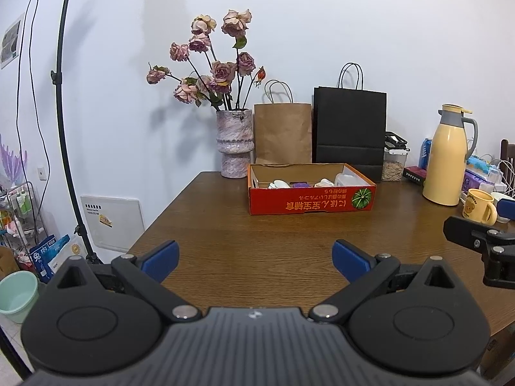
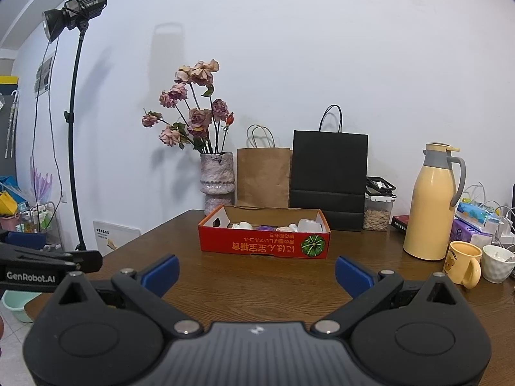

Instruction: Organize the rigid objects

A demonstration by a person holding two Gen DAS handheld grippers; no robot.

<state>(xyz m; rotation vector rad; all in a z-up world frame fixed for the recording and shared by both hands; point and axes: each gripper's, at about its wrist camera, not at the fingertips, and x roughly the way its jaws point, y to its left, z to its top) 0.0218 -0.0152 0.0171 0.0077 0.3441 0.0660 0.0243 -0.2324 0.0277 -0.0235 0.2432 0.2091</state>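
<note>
while both grippers hang above the near part of the brown wooden table (image 1: 289, 234), neither touches anything: the left gripper (image 1: 256, 259) has its blue-padded fingers (image 1: 161, 259) spread wide with only bare tabletop between them, and the right gripper (image 2: 257, 271) is spread just as wide over its own empty patch of wood. the red cardboard box (image 1: 309, 197) with upside-down yellow print and a green pumpkin picture sits farther back on the table, roughly centred ahead of both grippers and well apart from them. inside it lie several small rigid items (image 2: 276, 225), white, purple and clear plastic, too small to name exactly, gathered toward the middle and right of the box. behind the box stand a mottled pink vase of dried roses (image 1: 233, 143), a brown paper bag (image 1: 283, 133) and a black paper bag (image 1: 349, 128), with a clear food container of grain (image 2: 378, 210) beside the black bag. to the right are a pale yellow thermos jug (image 2: 429, 201), a yellow bear mug (image 2: 463, 263) and a white cup (image 2: 497, 263), the mug and cup just beside each other. a light on a black stand (image 2: 75, 122) rises at the left, off the table
</note>
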